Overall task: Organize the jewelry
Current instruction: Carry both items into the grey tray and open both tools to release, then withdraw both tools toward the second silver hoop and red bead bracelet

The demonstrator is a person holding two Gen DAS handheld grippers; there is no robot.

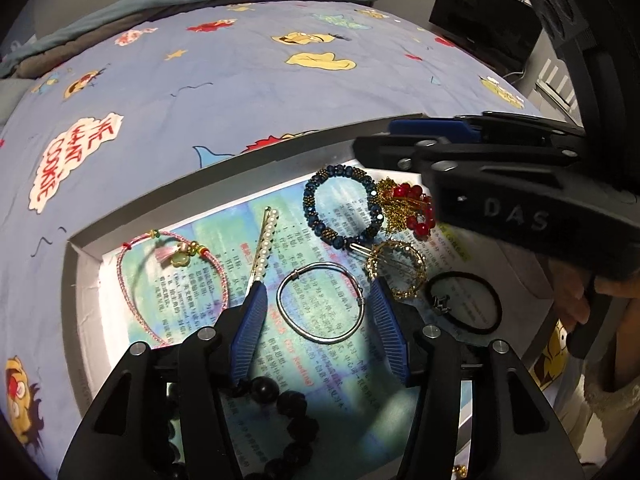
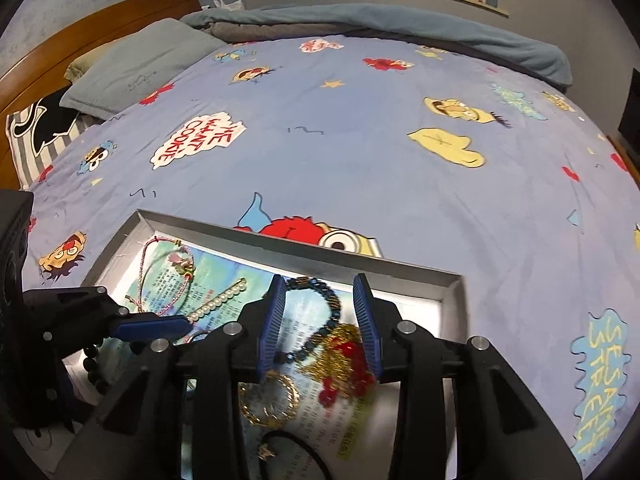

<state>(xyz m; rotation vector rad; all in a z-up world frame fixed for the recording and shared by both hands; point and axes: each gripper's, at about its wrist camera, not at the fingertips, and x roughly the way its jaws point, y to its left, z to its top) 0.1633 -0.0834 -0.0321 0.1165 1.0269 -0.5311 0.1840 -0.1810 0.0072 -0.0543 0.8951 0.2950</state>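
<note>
Two grippers hang over a grey tray on a cartoon-print bedspread in a bedroom. Sorting looks under way. Left gripper, jaws spread, straddles the silver bangle without touching. Right gripper, jaws parted and holding nothing, hovers above the red-and-gold cluster beside the blue bead bracelet. Next likely needs lowering and closing on one piece.

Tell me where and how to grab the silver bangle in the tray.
Take the silver bangle on its thin wire rim at the near arc, coming straight down from above with one finger inside the loop and one outside. It lies flat on the printed sheet in the tray, so there is no edge to pinch from the side. The left tool already stands open over it, probably best placed.
</note>
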